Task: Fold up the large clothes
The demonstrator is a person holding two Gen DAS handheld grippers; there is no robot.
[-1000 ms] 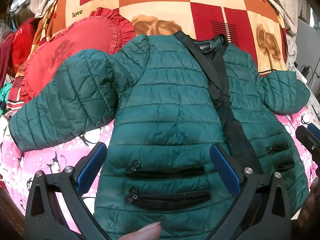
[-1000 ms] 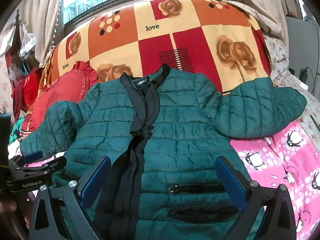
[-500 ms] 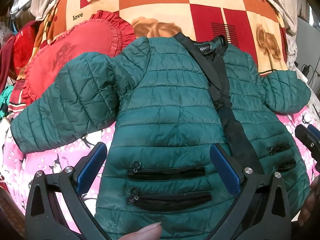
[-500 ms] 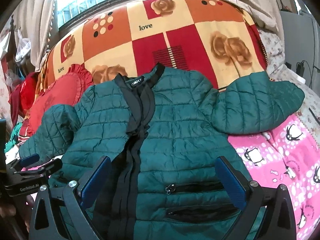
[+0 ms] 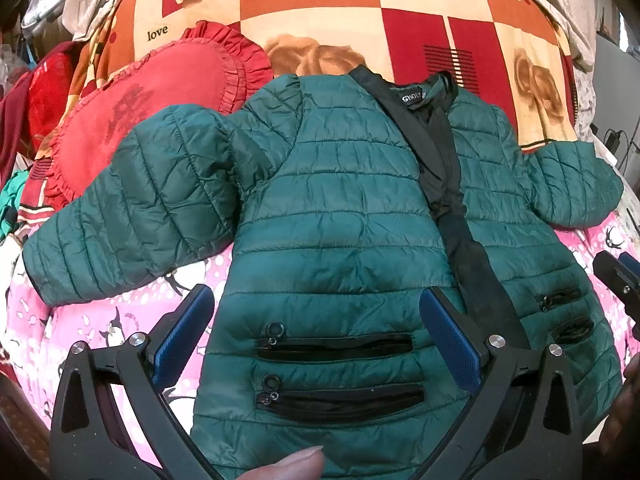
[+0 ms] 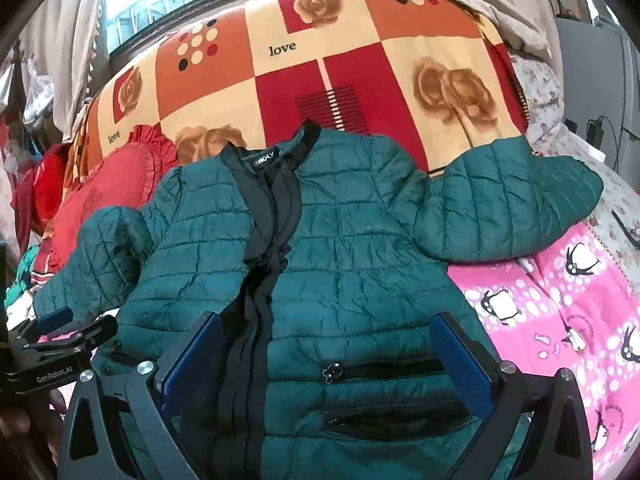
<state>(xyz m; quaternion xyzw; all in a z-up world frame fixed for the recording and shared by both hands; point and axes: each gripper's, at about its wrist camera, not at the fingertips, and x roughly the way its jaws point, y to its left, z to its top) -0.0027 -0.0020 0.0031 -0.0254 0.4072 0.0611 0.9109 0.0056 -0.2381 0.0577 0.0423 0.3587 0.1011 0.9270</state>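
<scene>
A dark green quilted jacket (image 5: 344, 216) (image 6: 352, 264) lies face up and spread flat on the bed, black zip band down the front, collar away from me, both sleeves out to the sides. My left gripper (image 5: 316, 332) hovers open over the jacket's lower left panel, above its two zip pockets (image 5: 336, 348). My right gripper (image 6: 328, 356) hangs open over the lower right panel, by the pocket zip (image 6: 332, 370). Neither holds any cloth. The left gripper's fingers (image 6: 52, 320) show at the right wrist view's left edge.
A pink penguin-print sheet (image 6: 560, 320) covers the bed under the jacket. A red frilled heart cushion (image 5: 160, 100) touches the left sleeve. An orange and red rose blanket (image 6: 320, 64) rises behind. A thumb tip (image 5: 288, 464) shows at the bottom.
Both cameras have drifted slightly: the jacket sits a little lower and nearer in the views. Both grippers stay open and the jacket has not been moved.
</scene>
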